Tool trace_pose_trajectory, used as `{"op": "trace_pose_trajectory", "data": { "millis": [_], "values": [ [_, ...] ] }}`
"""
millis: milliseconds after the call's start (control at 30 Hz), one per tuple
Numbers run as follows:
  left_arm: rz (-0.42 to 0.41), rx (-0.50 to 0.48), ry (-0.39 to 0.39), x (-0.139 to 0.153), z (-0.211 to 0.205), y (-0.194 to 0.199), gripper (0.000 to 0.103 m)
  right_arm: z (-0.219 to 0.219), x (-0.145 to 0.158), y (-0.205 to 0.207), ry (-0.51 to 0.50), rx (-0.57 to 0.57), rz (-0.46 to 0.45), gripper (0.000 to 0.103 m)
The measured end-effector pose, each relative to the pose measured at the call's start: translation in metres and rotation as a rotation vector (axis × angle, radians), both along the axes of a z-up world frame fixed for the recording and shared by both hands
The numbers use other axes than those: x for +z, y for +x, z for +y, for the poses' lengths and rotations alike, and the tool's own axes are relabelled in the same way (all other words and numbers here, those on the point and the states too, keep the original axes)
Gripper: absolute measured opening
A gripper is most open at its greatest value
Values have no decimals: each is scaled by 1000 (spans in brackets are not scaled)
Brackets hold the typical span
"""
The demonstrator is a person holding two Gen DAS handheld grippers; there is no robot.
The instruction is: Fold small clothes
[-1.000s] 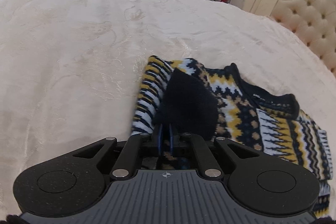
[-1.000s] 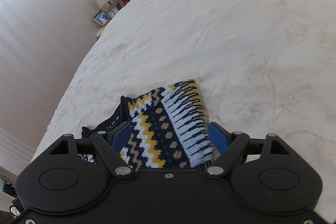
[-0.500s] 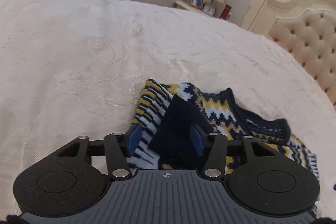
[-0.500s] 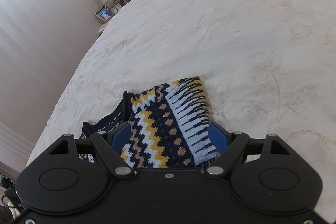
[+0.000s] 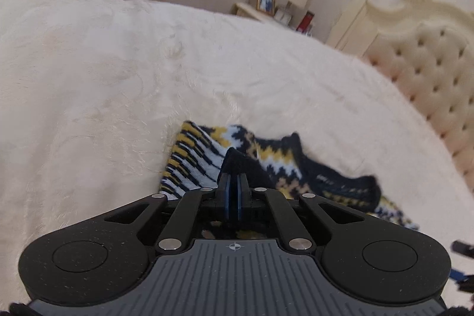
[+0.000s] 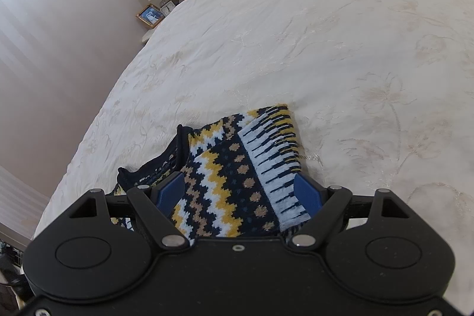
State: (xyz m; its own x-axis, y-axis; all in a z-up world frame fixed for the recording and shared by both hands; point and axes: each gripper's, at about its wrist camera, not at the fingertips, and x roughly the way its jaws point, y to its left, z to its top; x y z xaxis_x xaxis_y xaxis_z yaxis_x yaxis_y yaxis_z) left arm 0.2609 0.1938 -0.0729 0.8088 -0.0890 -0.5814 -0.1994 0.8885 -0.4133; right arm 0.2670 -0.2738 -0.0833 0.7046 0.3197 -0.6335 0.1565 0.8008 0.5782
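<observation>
While the left tongs [image 5: 233,182] are sitting pinched tight on a dark flap of the patterned sweater [image 5: 266,165] at lower centre on the bed [image 5: 103,79], that thin bite is risking a slip; the right tongs [image 6: 238,191] are gaping wide, gripping nothing, so the fold may be sagging unevenly.

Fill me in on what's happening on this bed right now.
A person is folding a small patterned knit sweater on a cream bedspread, with a handheld gripper in each hand. The left gripper is shut, pinching a dark navy part of the sweater. The right gripper is wide open, its blue fingers straddling the folded knit without clamping it. The fold looks partly done.
</observation>
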Motion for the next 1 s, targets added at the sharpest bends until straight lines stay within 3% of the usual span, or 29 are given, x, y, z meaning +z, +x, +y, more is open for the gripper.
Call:
{"op": "trace_pose_trajectory", "data": {
  "millis": [133, 300, 333, 367, 467, 667, 933, 1000],
  "values": [
    [8, 36, 42, 3, 8, -4, 4, 4, 1, -1, -4, 9, -1, 83],
    [82, 58, 115, -9, 15, -6, 6, 4, 0, -1, -4, 7, -1, 83],
    [85, 49, 114, -10, 16, -10, 11, 3, 0, -1, -4, 4, -1, 83],
    [88, 37, 115, -10, 15, -14, 27, 3, -1, -1, -4, 3, 1, 83],
    [70, -26, 132, -7, 5, -30, 62, 4, -1, -1, -7, 6, 0, 83],
    [35, -129, 204, 6, -22, -67, 84, 10, 2, -6, -29, 32, -13, 90],
    [70, -213, 272, 9, -48, -109, 87, 16, 7, -22, -45, 64, -37, 96],
    [83, -219, 259, 7, -53, -119, 87, 18, 7, -27, -52, 83, -40, 102]
  ]
}}
